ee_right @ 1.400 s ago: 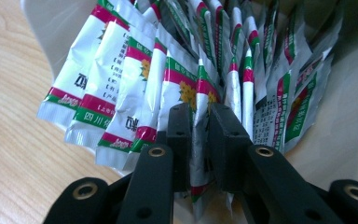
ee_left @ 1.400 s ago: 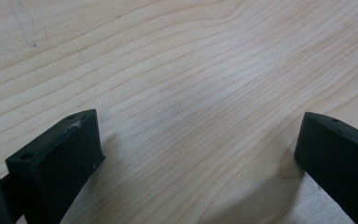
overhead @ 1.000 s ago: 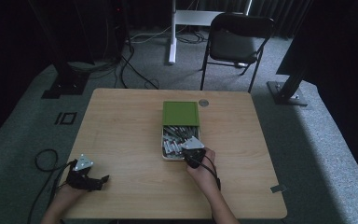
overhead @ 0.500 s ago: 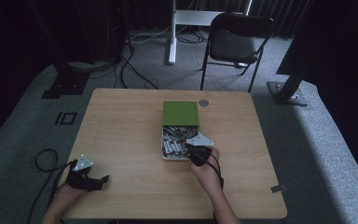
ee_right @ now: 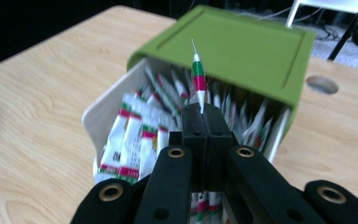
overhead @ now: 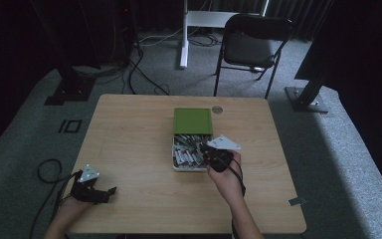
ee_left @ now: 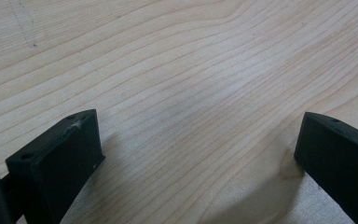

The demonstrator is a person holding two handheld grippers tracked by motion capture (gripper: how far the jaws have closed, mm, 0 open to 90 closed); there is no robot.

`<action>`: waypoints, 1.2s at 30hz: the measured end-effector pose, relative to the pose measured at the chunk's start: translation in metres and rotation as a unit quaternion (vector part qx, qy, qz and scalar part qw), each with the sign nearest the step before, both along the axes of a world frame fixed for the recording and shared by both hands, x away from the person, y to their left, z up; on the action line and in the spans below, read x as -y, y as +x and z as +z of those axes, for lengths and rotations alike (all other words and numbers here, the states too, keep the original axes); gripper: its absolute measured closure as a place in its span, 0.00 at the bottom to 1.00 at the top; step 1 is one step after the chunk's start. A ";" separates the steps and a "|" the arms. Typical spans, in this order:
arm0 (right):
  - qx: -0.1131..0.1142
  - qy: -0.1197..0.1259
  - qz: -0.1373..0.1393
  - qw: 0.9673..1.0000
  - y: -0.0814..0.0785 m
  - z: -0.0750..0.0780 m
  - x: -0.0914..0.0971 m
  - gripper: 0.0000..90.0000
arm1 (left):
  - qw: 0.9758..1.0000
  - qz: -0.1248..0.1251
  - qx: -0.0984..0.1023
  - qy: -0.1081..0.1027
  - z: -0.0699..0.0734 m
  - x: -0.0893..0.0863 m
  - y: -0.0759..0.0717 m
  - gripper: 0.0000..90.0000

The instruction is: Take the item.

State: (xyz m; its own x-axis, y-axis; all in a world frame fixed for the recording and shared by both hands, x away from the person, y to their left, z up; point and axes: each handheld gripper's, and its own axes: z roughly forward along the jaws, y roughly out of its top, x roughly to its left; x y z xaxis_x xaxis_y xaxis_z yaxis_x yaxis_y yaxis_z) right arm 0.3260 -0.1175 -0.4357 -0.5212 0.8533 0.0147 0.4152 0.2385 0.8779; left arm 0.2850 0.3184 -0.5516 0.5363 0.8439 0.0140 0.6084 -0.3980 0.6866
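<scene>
Right gripper (ee_right: 204, 112) held above the box (overhead: 178, 167), jaws clenched on one packet (ee_right: 197, 77); packet thin, edge-on, red-green-white, upright over the box; left gripper (ee_left: 200, 154) released, far left of box.

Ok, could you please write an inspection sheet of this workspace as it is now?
Surface: wooden table, bare apart from the box.
Job's things: white box of sachets, green lid slid halfway back; one sachet pinched upright.
Clutter: nothing seen.
Grippers: right gripper shut on the sachet above the box; left gripper open, near the table edge.
Cables: one loops from the left gripper; more on the floor behind.
Surroundings: folding chair, carpet, dark stands.
</scene>
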 end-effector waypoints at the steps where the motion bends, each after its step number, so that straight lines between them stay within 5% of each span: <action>1: 0.003 0.006 0.000 1.000 0.000 0.004 0.002 1.00 | 1.000 0.000 0.000 0.000 0.000 0.000 0.000 0.02; 9: 0.027 0.038 -0.023 0.999 0.006 0.030 0.027 1.00 | 1.000 0.000 0.000 0.001 0.000 0.000 0.000 0.02; 17: 0.035 0.048 -0.053 0.997 0.014 0.034 0.050 1.00 | 1.000 0.000 0.001 0.000 0.000 0.000 0.000 0.02; 25: 0.022 0.056 -0.077 0.995 0.028 0.021 0.066 1.00 | 1.000 0.000 0.000 0.001 0.000 0.000 0.000 0.02; 36: -0.021 0.071 -0.096 0.993 0.049 -0.015 0.072 1.00 | 1.000 0.000 0.000 0.000 0.000 0.000 0.000 0.02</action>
State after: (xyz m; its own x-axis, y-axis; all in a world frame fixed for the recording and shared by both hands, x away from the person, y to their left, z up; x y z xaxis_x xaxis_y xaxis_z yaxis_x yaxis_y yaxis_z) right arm 0.3752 -0.1900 -0.4504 -0.3462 0.9245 0.1596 0.4774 0.0272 0.8783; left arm 0.2850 0.3184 -0.5516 0.5360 0.8441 0.0148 0.6084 -0.3984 0.6864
